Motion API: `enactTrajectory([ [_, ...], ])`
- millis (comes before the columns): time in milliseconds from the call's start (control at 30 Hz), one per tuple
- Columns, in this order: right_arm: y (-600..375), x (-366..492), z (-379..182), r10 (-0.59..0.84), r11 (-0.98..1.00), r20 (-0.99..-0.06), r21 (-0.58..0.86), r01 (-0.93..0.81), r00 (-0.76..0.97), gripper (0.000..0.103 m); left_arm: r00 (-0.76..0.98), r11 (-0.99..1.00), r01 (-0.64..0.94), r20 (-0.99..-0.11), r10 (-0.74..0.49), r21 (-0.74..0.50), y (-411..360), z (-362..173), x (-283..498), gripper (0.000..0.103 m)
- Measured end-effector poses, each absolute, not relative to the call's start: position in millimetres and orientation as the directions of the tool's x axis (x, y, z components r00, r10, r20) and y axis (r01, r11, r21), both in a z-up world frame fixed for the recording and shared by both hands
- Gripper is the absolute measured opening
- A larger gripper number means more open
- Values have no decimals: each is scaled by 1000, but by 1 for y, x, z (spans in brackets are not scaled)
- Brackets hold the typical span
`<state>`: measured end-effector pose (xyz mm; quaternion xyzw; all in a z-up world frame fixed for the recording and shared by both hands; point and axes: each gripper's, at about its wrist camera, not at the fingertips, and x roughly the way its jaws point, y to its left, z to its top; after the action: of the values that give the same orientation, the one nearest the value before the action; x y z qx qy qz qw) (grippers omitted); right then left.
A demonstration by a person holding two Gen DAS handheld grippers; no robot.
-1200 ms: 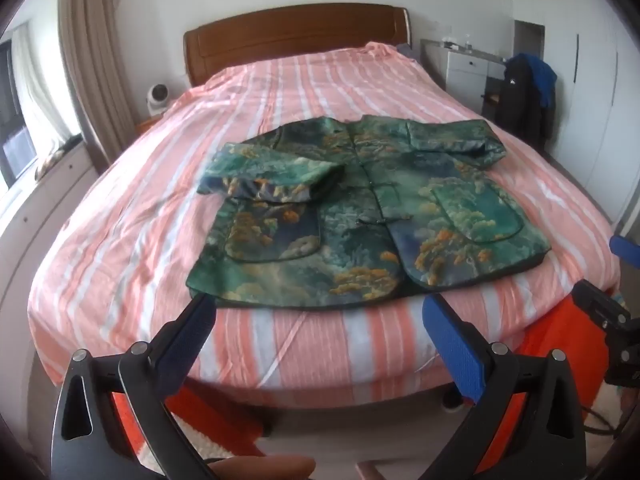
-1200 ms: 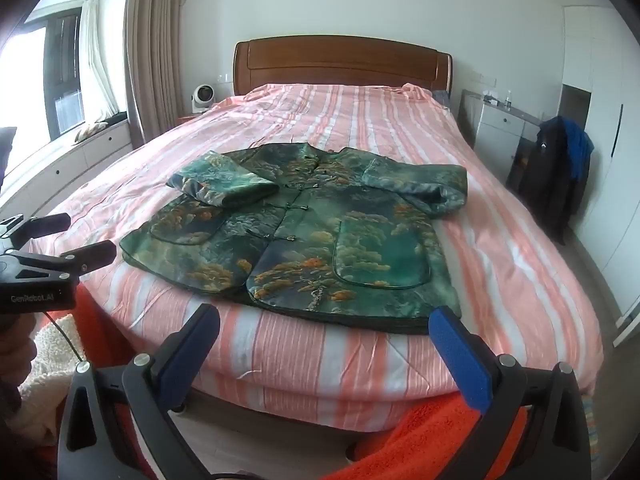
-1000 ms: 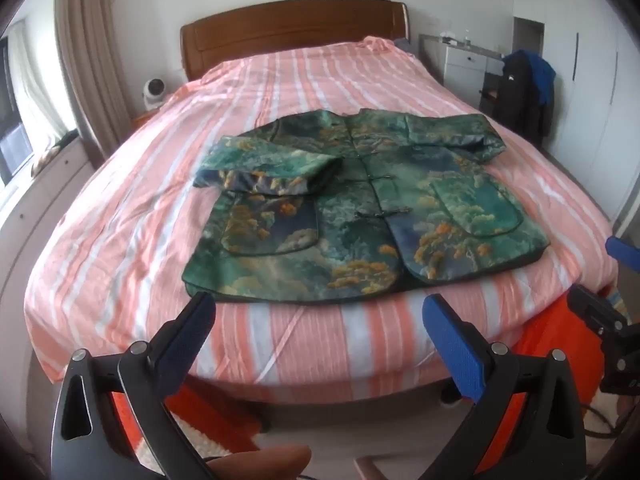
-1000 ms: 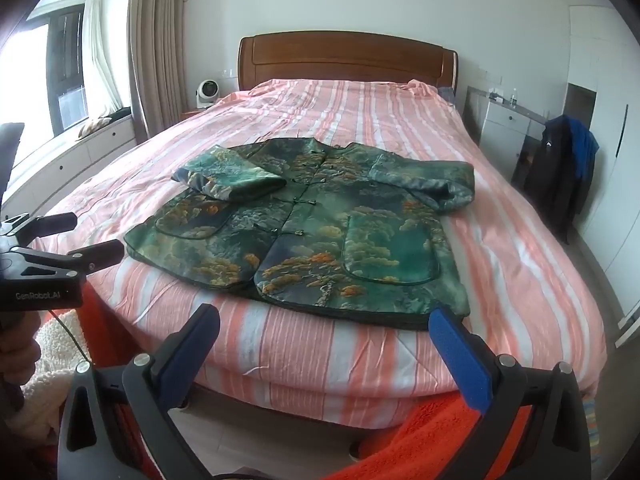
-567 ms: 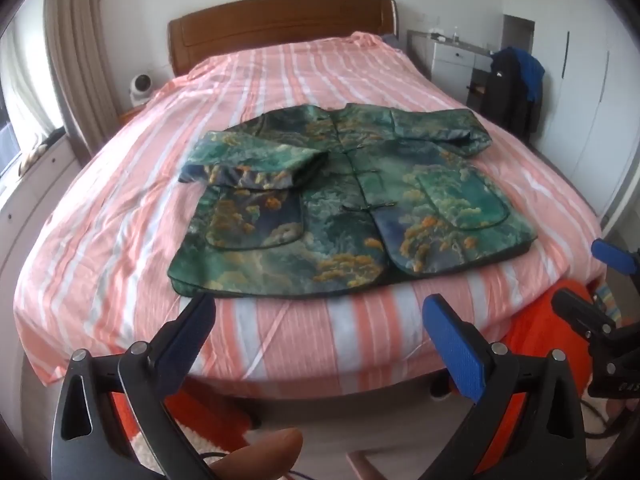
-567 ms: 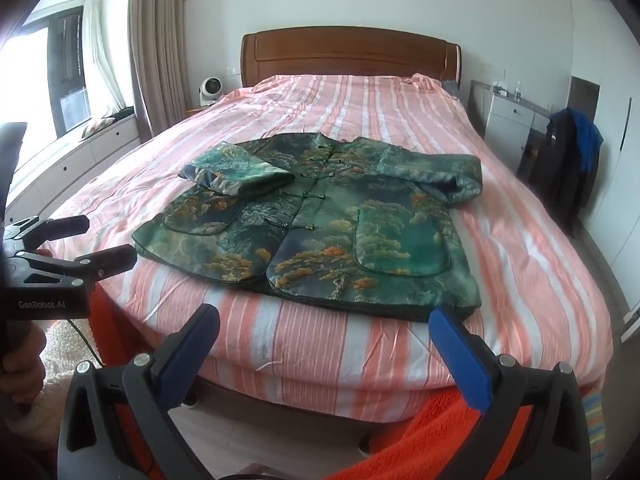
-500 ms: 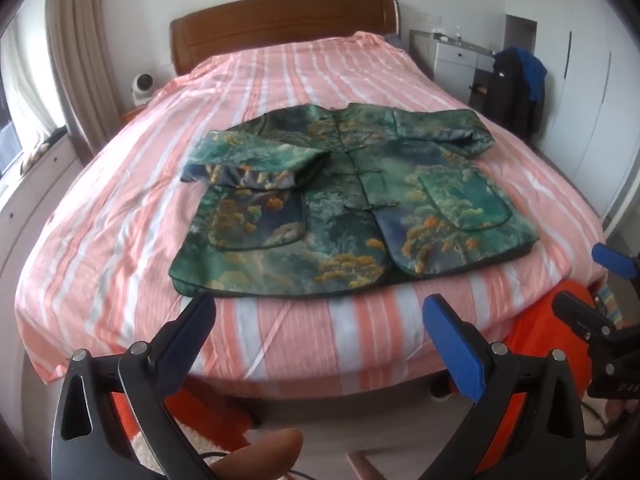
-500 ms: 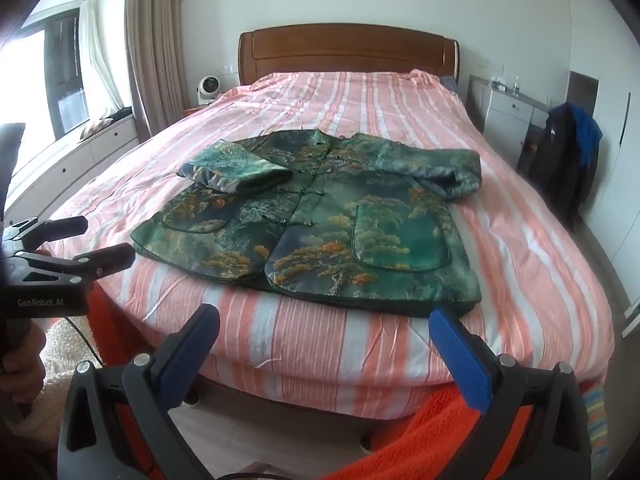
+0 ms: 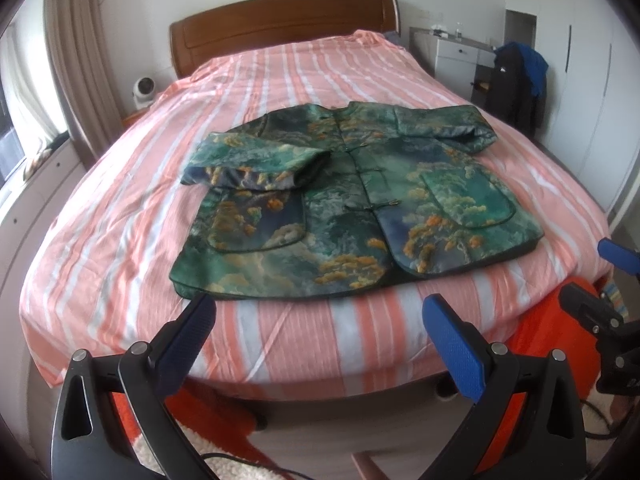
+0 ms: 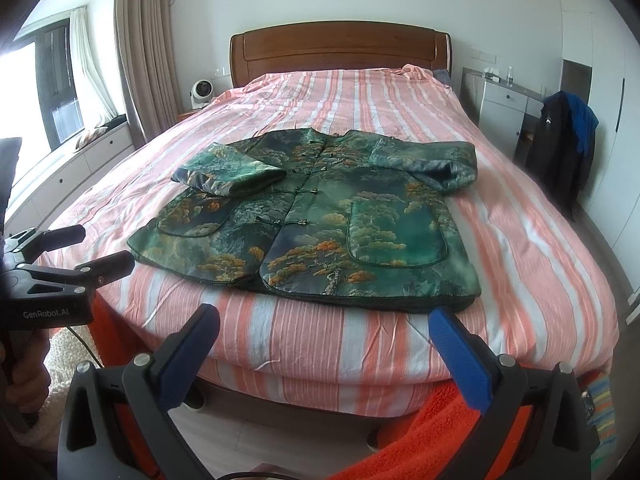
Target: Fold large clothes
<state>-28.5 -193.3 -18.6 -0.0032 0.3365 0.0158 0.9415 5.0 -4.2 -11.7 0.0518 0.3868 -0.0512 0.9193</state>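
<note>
Only R view shows hand (image 10: pixel 20 376) w/ left gripper (image 10: pixel 105 254).

Items on the grey dresser (image 9: pixel 452 54) are too small to identify.

Glossy, perhaps satin jacket (image 9: pixel 352 216), matt striped cotton-like bedspread (image 9: pixel 120 232) — polished wood headboard (image 10: pixel 340 46)

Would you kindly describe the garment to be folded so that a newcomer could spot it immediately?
Find the wide bed with the pink-and-white striped cover and wooden headboard. Near its foot lies the jacket, front up, both sleeves folded inward. It is the only green piece there, printed with orange trees.
</note>
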Motion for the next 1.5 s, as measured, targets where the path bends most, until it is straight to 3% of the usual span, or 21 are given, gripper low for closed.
enactTrajectory([
  [1500, -188, -30, -17, 11, 999, -615, -35, -41, 789, 103, 708, 991, 125, -705, -48, 57, -3, -11, 6, 103],
])
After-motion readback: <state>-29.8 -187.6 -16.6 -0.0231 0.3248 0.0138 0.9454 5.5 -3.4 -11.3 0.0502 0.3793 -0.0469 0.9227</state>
